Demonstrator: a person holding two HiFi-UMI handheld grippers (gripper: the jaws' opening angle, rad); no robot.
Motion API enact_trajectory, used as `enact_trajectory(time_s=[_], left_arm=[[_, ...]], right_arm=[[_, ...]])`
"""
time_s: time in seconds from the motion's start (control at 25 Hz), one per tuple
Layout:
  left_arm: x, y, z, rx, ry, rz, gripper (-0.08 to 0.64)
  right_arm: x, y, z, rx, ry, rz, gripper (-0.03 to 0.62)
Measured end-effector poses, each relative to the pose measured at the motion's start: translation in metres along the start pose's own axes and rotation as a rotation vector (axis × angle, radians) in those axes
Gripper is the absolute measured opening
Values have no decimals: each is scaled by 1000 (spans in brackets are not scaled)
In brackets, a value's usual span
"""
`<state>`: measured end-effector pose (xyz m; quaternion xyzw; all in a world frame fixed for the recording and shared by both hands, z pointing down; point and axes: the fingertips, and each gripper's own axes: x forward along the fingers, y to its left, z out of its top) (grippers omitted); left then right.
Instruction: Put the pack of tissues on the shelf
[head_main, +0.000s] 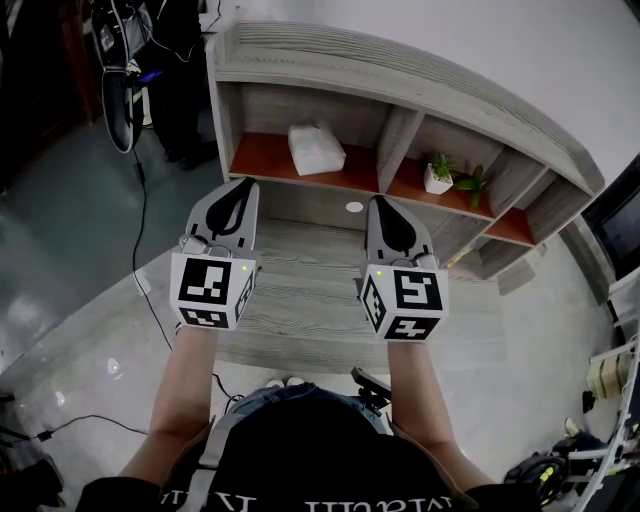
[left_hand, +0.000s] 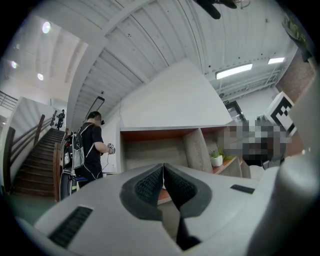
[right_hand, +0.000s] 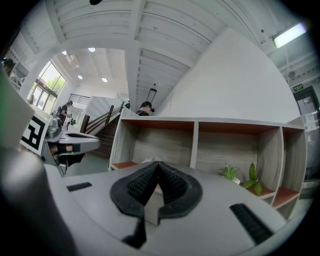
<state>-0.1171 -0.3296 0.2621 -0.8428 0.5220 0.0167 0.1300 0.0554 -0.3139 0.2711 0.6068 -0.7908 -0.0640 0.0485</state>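
Looking down in the head view, the soft white pack of tissues (head_main: 316, 147) sits in the left compartment of the grey wood-grain shelf (head_main: 400, 80), on its orange-red board. Left tool (head_main: 243, 187) and right tool (head_main: 383, 203) are both clenched on nothing, ribbed black pads touching. Only the left gripper view catches a person with a backpack (left_hand: 90, 150) by the stairs (left_hand: 35, 165).

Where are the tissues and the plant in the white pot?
tissues (head_main: 316, 148): head view, middle of the pack.
plant (head_main: 437, 180): head view, on its white pot.
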Motion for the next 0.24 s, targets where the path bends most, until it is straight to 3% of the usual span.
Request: enact_trajectory(time_s=[0.24], left_arm=[[2,5,-2,-1,-1,-4,14]], right_arm=[[5,-1,2,-8,-1,-4,15]])
